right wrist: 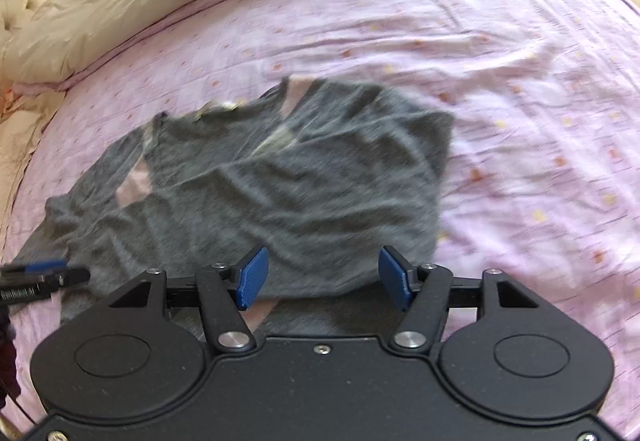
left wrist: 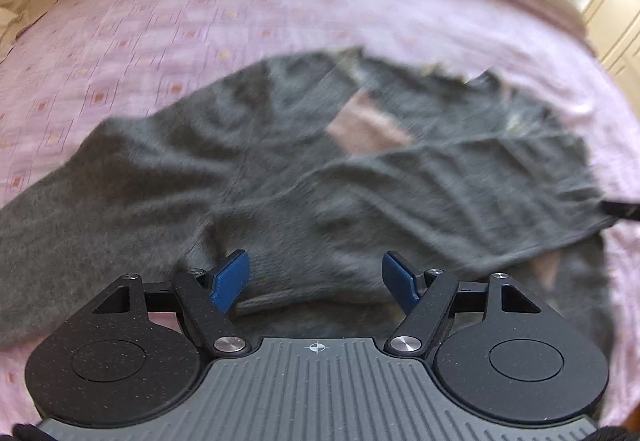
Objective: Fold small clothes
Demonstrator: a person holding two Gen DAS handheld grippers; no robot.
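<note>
Grey garment (left wrist: 280, 177) rumpled on pink bedspread (left wrist: 160, 25), beyond both grippers' spread, empty fingers (left wrist: 231, 283)

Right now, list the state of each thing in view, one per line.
Grey garment: spread on the bed, wrinkled, partly doubled over, not neatly folded.
Left gripper: open, fingers apart, holding nothing.
Right gripper: open, fingers apart, holding nothing.
Pink bedsheet: laid over the bed, creased.
Beige duvet: bunched along the far edge.
</note>
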